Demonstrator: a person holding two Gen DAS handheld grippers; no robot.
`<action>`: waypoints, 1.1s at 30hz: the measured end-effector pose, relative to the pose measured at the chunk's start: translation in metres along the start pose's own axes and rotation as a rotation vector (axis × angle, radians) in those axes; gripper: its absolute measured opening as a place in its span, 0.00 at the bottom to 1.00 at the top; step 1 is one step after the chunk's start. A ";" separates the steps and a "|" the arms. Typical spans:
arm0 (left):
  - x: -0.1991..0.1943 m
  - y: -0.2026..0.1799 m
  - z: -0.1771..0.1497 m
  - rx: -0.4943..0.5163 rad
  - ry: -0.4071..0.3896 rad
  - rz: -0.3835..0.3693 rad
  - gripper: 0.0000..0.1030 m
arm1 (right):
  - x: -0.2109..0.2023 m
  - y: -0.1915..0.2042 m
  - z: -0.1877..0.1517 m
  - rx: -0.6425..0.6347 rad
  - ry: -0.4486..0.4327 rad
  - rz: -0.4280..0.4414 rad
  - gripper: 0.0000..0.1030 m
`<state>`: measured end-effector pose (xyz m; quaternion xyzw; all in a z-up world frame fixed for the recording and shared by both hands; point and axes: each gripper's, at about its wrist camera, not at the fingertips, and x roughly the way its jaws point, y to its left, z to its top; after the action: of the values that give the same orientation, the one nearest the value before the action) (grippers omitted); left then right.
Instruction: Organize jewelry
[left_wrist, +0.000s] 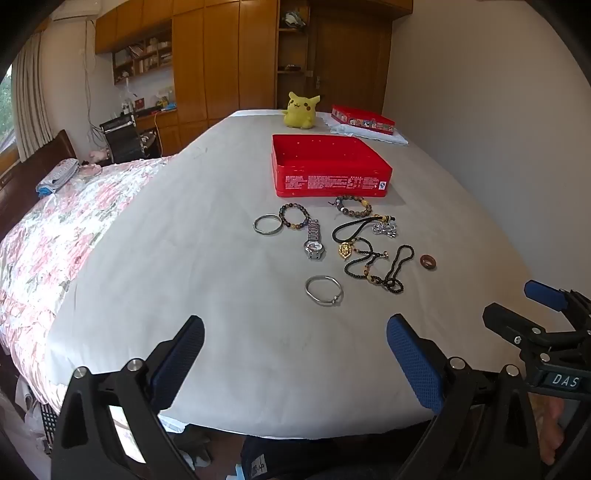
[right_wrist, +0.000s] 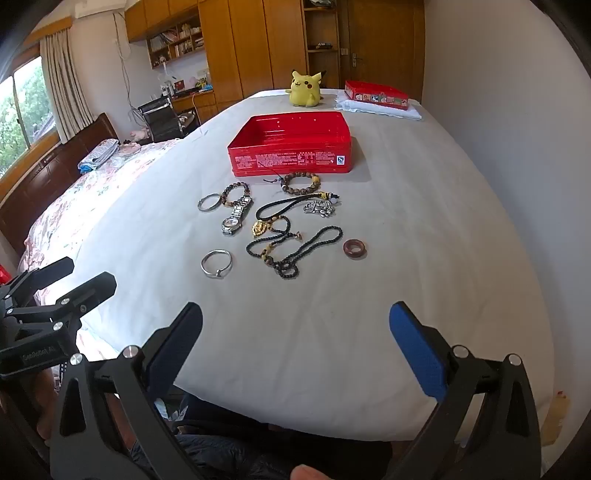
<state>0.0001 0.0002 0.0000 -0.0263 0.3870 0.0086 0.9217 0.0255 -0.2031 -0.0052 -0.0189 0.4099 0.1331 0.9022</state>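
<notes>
Jewelry (right_wrist: 273, 229) lies before the tin (right_wrist: 290, 146), untouched. Both grippers (left_wrist: 295, 354) (right_wrist: 295, 343) hover spread, empty. Probably best to lift the near bangle (right_wrist: 216, 263) by its rim first.

Both wrist views face the bed (left_wrist: 221, 258) lengthwise, seemingly side by side.

A red tin (right_wrist: 291, 158) with white print sits on the white sheet (right_wrist: 406, 258). Silver bangles (right_wrist: 216, 262), a silver watch (right_wrist: 236, 216), black beads (right_wrist: 295, 254), a brown ring (right_wrist: 354, 249) — and a yellow plush toy (right_wrist: 304, 88). The quilt (left_wrist: 55, 236) is pink-flowered; blue pads (right_wrist: 417, 350) line the jaws.
</notes>
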 end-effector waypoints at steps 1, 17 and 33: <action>0.000 0.000 0.000 0.001 0.001 0.001 0.96 | 0.000 0.000 0.000 -0.002 -0.005 -0.002 0.97; -0.001 0.007 0.001 -0.002 -0.001 0.003 0.96 | 0.000 0.002 0.000 -0.005 -0.001 -0.004 0.97; 0.003 0.003 0.001 0.002 0.000 0.010 0.96 | 0.000 0.003 0.000 -0.005 -0.002 0.001 0.97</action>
<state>0.0031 0.0029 -0.0015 -0.0237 0.3870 0.0130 0.9217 0.0248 -0.2008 -0.0046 -0.0207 0.4084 0.1346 0.9026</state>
